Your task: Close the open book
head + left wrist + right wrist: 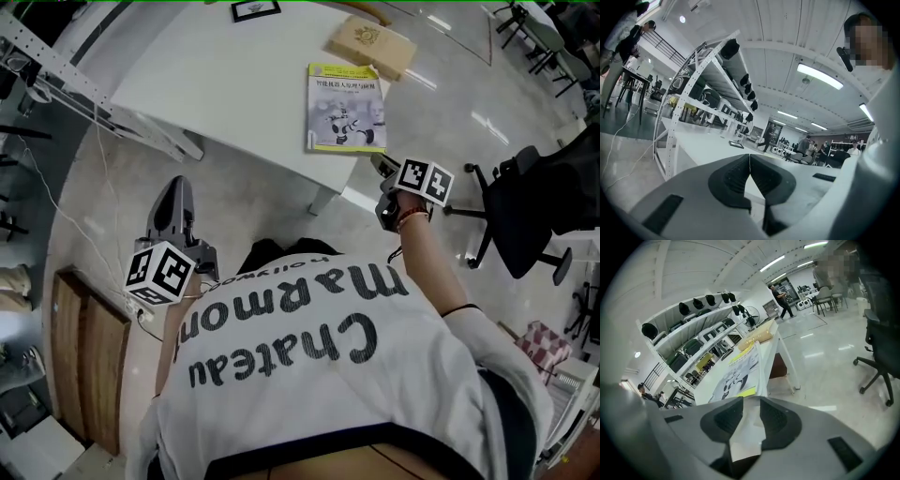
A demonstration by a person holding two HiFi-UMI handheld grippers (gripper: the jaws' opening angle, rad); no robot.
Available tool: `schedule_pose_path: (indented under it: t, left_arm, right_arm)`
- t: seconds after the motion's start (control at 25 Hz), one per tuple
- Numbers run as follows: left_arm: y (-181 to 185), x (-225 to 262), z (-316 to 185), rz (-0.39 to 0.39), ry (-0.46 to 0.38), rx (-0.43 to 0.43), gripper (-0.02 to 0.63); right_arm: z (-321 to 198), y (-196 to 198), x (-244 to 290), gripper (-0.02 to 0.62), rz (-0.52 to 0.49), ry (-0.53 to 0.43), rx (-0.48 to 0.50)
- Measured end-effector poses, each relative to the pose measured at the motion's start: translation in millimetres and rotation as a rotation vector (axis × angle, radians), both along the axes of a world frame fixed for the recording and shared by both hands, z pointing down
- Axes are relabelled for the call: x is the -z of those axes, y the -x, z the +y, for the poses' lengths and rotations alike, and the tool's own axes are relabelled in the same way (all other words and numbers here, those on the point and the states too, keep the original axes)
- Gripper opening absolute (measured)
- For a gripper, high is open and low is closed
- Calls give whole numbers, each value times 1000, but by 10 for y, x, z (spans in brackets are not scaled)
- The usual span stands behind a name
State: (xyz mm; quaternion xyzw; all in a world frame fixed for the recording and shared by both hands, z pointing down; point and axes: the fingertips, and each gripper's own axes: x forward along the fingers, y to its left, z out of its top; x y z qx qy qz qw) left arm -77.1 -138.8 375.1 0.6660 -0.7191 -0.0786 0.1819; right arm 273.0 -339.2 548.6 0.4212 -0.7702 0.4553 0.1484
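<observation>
A white table [234,84] fills the upper middle of the head view. On it, past the book [345,108], lies a tan box [371,44], and a small dark frame [255,9] sits at the far edge. A black wheeled chair [539,211] stands on the pale, glossy floor to the right, well apart from the table. A brown wooden board [86,361] lies on the floor to the left. A white perforated metal rack [698,89] with dark rounded things on its sloping shelves rises beside the table. Nothing lies between the claws and the book. The book is a flat rectangle, shut, cover up, with yellow-green bands and a robot picture, near the table's near edge. The person's white shirt [319,375] with big dark letters covers the bottom of the head view. The left claw [750,161] is clenched, its ribbed dark pads meeting at the tips with nothing between them, and it is held off the table's left side over the floor. The right claw [751,405] is released, with a moderate gap between its pads. It grips nothing and points at the book from just off the table's near corner.
</observation>
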Motion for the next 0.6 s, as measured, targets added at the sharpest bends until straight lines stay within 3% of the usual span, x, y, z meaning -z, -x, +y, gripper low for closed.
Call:
schedule_pose_path:
  t: [0.16, 0.32, 0.6]
  left_arm:
    - [9, 62, 27, -6, -9, 7, 25]
    - [-96, 225, -49, -60, -37, -36, 25]
    - [-216, 457, -146, -5, -102, -102, 25]
  right_arm:
    - [-28, -119, 69, 121, 3, -25, -36]
    - [-31, -265, 234, 121, -9, -65, -80]
    - [37, -144, 956, 114, -104, -198, -96]
